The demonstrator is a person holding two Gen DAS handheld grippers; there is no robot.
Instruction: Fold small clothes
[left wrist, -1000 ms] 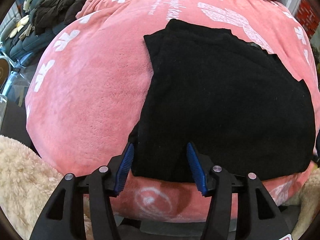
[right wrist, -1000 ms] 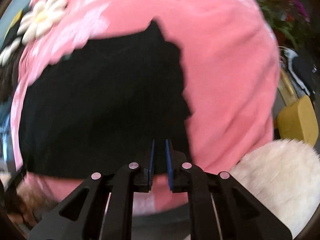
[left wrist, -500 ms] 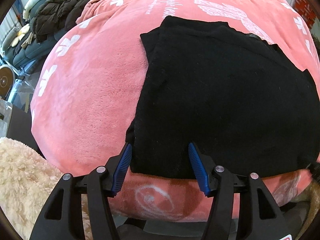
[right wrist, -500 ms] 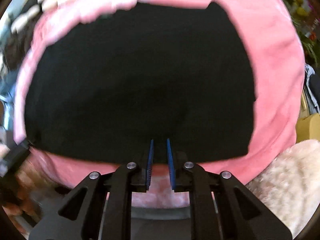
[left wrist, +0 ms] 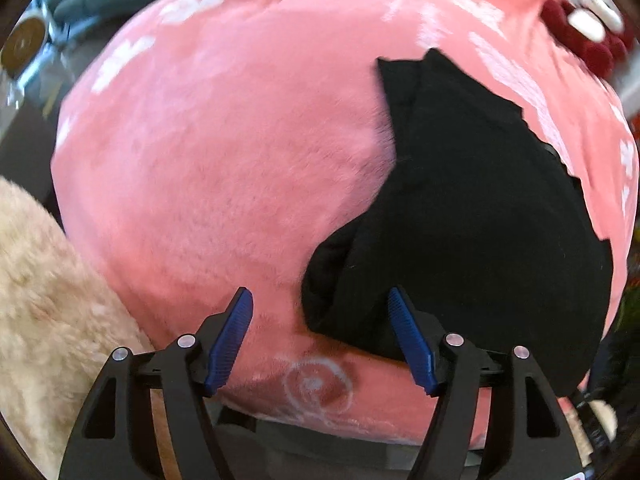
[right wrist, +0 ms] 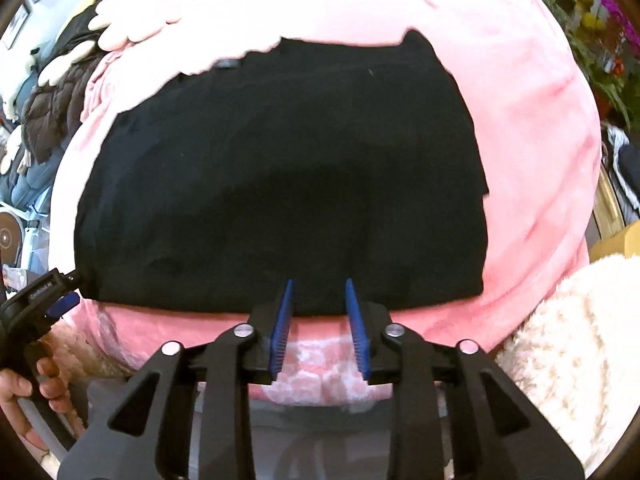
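a: starting at the left, our left gripper [left wrist: 320, 336] points steeply down at the near-left corner of the black garment [left wrist: 472, 208]. its jaws are opening, wide apart and gripping nothing; the bunched corner lies between the blue pads without either one pressing on it.

b: and the garment itself lies spread on the pink plush blanket [left wrist: 224, 152], more or less a flat rectangle with its left edge doubled over. we judge a fold has just been laid, which would be why we let go there.

a: that thick lump at the corner looks unsettled, so it may want smoothing.

b: moving right, our right gripper [right wrist: 320, 312] sits at the garment's near hem, about midway along it. its jaws are opening too, only a narrow gap so far. the hem runs across the pad tips, yet we see no cloth pinched, so we call it released.

a: both sit along the near edge, we think, because that is the edge we would lift for the next fold.

b: at far right a cream fluffy throw [right wrist: 568, 352] lies beside the blanket, clear of the garment.
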